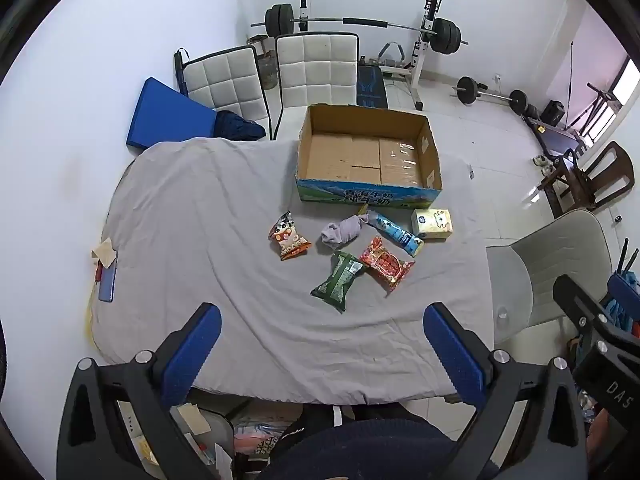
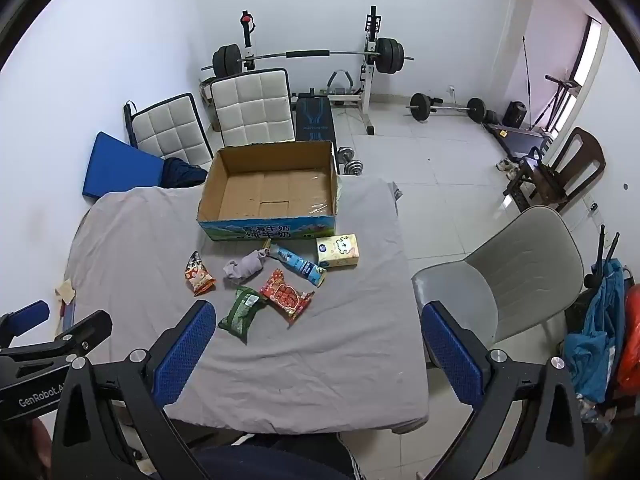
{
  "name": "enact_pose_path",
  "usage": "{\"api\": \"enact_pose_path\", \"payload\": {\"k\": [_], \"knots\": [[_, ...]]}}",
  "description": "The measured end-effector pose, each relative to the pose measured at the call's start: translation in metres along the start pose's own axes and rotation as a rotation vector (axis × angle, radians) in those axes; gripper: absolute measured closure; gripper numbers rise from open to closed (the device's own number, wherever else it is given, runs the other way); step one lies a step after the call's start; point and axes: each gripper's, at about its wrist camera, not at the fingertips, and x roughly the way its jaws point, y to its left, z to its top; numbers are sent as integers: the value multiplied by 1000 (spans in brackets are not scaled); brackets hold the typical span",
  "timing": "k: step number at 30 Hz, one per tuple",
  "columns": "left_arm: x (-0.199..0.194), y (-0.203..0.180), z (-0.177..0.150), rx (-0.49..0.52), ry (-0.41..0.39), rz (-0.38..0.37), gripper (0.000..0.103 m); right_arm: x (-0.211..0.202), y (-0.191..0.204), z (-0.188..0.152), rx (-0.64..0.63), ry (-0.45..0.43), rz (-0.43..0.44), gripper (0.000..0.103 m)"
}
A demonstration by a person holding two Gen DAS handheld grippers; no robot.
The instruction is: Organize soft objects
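Note:
An open, empty cardboard box point(image 1: 368, 152) point(image 2: 272, 188) stands at the far side of the grey-sheeted table point(image 1: 192, 208) point(image 2: 132, 236). In front of it lie a grey sock bundle point(image 1: 340, 233) point(image 2: 243, 267), an orange snack bag point(image 1: 289, 237) point(image 2: 197, 274), a green packet point(image 1: 339, 280) point(image 2: 242, 312), a red packet point(image 1: 385, 262) point(image 2: 286, 295), a blue tube pack point(image 1: 394, 233) point(image 2: 300, 265) and a yellow tissue pack point(image 1: 433, 225) point(image 2: 338, 251). My left gripper point(image 1: 322, 344) and right gripper point(image 2: 316, 344) are open and empty, held high above the table's near edge.
Two white quilted chairs point(image 1: 280, 76) and a blue mat point(image 1: 164, 114) stand behind the table. A grey chair point(image 2: 516, 272) is at the right. A phone and paper point(image 1: 106, 270) lie at the table's left edge. Barbell rack point(image 2: 312, 60) at the back wall.

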Motion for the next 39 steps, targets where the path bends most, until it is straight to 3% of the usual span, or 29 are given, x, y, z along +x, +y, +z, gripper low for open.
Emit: {"api": "enact_pose_path", "payload": {"k": [39], "knots": [[-23,12,3,-13,-71,-4,0,-29,10,-2,12,-64,-9,0]]}}
